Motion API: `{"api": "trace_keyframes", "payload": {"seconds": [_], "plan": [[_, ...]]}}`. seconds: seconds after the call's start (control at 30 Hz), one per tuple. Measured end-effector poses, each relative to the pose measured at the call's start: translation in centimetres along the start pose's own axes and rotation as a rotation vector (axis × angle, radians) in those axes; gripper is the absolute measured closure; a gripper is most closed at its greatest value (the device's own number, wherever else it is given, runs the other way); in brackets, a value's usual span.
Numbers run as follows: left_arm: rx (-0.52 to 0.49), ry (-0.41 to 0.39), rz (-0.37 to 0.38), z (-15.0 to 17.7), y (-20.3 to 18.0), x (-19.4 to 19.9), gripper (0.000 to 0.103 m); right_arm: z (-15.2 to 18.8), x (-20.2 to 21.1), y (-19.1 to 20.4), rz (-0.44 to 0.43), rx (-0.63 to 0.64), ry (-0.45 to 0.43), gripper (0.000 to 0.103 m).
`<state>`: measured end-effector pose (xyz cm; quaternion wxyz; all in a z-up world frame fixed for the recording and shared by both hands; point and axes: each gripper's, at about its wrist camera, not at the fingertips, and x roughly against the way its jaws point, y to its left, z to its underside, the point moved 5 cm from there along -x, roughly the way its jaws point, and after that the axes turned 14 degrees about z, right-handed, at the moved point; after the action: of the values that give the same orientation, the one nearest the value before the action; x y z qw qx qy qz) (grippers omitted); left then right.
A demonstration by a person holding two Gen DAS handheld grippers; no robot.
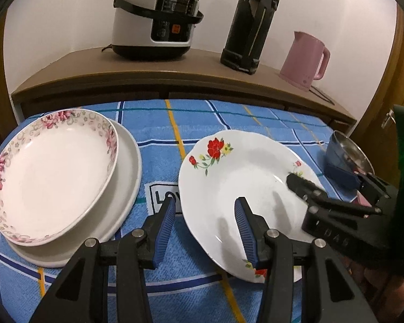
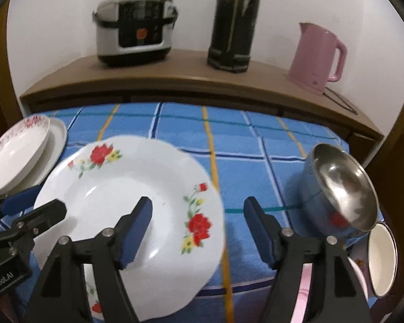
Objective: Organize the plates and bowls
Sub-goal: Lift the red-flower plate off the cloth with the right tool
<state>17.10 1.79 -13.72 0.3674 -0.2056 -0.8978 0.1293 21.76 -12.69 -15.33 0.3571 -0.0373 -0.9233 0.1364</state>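
Observation:
A white plate with red flowers (image 1: 237, 172) lies on the blue checked cloth (image 1: 159, 134); it also shows in the right wrist view (image 2: 126, 183). My left gripper (image 1: 204, 215) is open, its jaws straddling the plate's left rim. My right gripper (image 2: 198, 210) is open, its jaws straddling the plate's right rim; it shows from the side in the left wrist view (image 1: 323, 185). A pink-flowered deep plate (image 1: 54, 172) sits on a plain white plate (image 1: 129, 177) at the left. A steel bowl (image 2: 342, 185) lies tilted at the right.
A rice cooker (image 1: 156, 18), a black thermos (image 1: 251, 21) and a pink kettle (image 1: 305, 59) stand on the wooden sideboard (image 1: 175, 76) behind the table. A white-lined cup (image 2: 381, 258) and a pink item sit under the steel bowl at the right edge.

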Motion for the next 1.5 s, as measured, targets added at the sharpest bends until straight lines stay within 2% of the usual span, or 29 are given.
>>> {"api": "trace_keyframes", "payload": {"seconds": [0.03, 0.1, 0.13, 0.17, 0.2, 0.33, 0.47, 0.6, 0.73, 0.93, 1.5], "plan": [[0.008, 0.012, -0.006, 0.1, 0.2, -0.2, 0.054, 0.3, -0.4, 0.5, -0.025, 0.008, 0.023, 0.034], [0.019, 0.029, -0.019, 0.1, 0.5, -0.6, 0.055, 0.7, -0.8, 0.8, -0.021, 0.012, 0.028, 0.033], [0.019, 0.031, -0.019, 0.2, 0.5, -0.5, 0.064, 0.6, -0.7, 0.5, -0.016, 0.0, 0.027, 0.037], [0.018, 0.035, -0.011, 0.2, 0.5, -0.6, 0.071, 0.7, -0.6, 0.3, -0.011, -0.001, 0.019, 0.049], [0.025, 0.035, -0.023, 0.2, 0.7, -0.6, 0.072, 0.7, -0.6, 0.1, -0.014, -0.005, 0.013, 0.058], [0.066, 0.003, -0.03, 0.1, 1.5, 0.1, 0.074, 0.7, 0.1, 0.3, -0.033, -0.005, -0.018, 0.068], [0.087, -0.044, -0.032, 0.0, 1.8, 1.0, 0.074, 0.5, 1.1, 0.8, -0.019, 0.024, -0.067, 0.068], [0.099, -0.062, -0.041, -0.1, 2.1, 1.3, 0.074, 0.4, 1.1, 0.6, -0.049, 0.013, -0.072, 0.073], [0.097, -0.069, -0.046, -0.2, 2.2, 1.3, 0.074, 0.4, 1.1, 0.5, -0.07, 0.002, -0.078, 0.074], [0.094, -0.12, -0.041, -0.3, 2.2, 2.2, 0.074, 0.4, 1.9, 0.6, -0.091, 0.001, -0.118, 0.074], [-0.007, -0.189, -0.171, -0.4, 0.8, 3.2, 0.074, 0.3, 3.4, 0.1, -0.162, -0.025, -0.199, 0.075]]}}
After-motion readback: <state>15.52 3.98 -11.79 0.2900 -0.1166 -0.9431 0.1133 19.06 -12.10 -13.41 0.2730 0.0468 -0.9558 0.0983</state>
